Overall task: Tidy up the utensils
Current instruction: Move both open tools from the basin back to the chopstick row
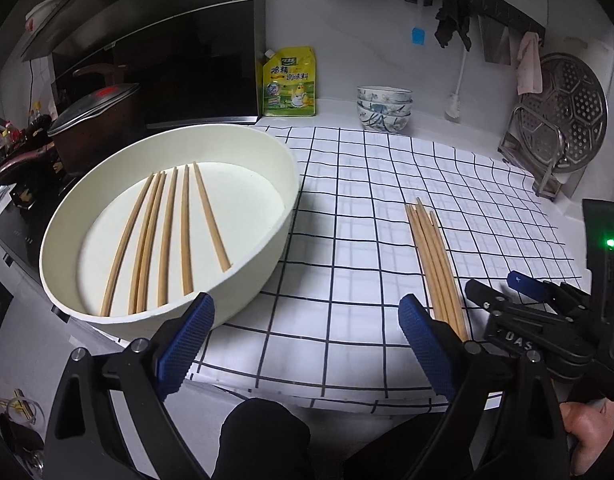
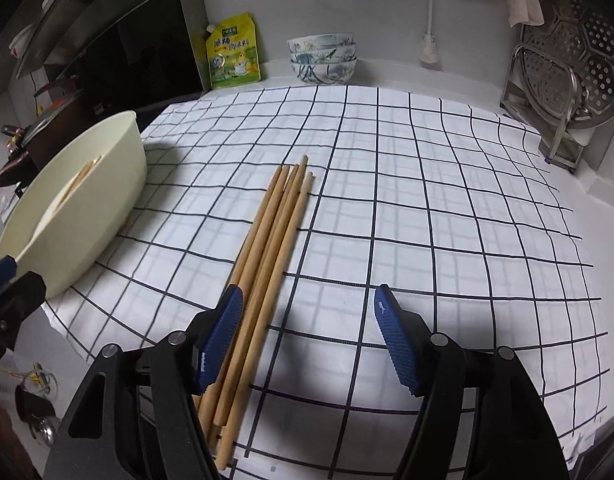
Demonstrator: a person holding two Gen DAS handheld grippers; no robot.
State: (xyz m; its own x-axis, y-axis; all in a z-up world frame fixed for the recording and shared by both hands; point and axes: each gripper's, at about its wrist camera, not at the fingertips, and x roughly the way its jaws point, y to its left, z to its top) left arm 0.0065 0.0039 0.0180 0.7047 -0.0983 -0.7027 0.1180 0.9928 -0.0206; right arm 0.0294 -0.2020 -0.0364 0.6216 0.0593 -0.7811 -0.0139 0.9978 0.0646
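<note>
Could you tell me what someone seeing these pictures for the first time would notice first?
Most likely the big cream basin at the left of the checked cloth, with six chopsticks fanned across its floor. Next, the loose chopstick bundle lying on the cloth to its right, just inside the left pad of the open right tongs. The left tongs are open too, empty, near the basin's front rim.

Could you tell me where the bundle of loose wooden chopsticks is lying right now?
The bundle of loose wooden chopsticks lies on the black-and-white checked cloth, right of the cream round basin, beside the left finger of the open right hand-held gripper.
</note>
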